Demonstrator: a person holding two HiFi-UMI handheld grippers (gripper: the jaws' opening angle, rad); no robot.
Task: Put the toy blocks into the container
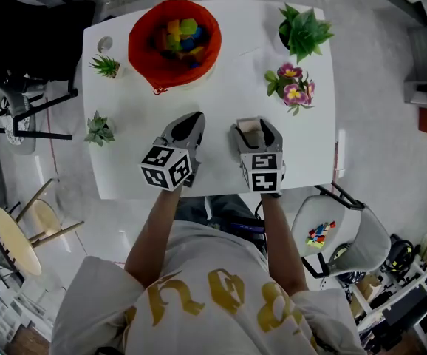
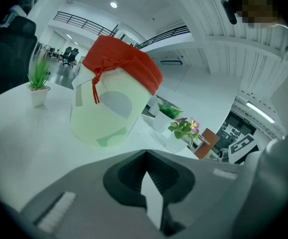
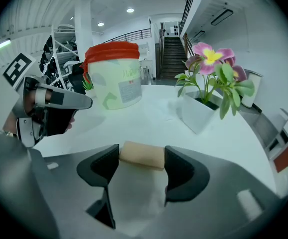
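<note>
Both forearms are stretched straight out from the body, side by side, so the two grippers sit over the near edge of the white rectangular table (image 1: pixel 221 165) and point at the far side. The left gripper (image 1: pixel 192 118) is twisted a bit toward the right one, with its marker cube tilted. The right gripper (image 1: pixel 253 123) sits squarer.

Claws: the left one is pinched all the way closed with nothing in it. The right one is clamped on a single tan wooden block (image 3: pixel 141 155), which sits crosswise between the two dark pads just above the tabletop.

Counts:
- one pale green bucket-style container with a red fabric rim (image 1: pixel 174 39), at the far side of the table and well apart from both grippers
- a heap of yellow, green and blue toy blocks (image 1: pixel 182 35) already inside it (can't count them)
- four potted plants: two small spiky green plants (image 1: pixel 105 65) along the left edge, one leafy green plant (image 1: pixel 302 29) at the far right corner, and one pink-and-yellow flowering plant (image 1: pixel 293 84) just in front of that
- a few more coloured bits on the grey chair (image 1: pixel 319 234) off to the right
</note>
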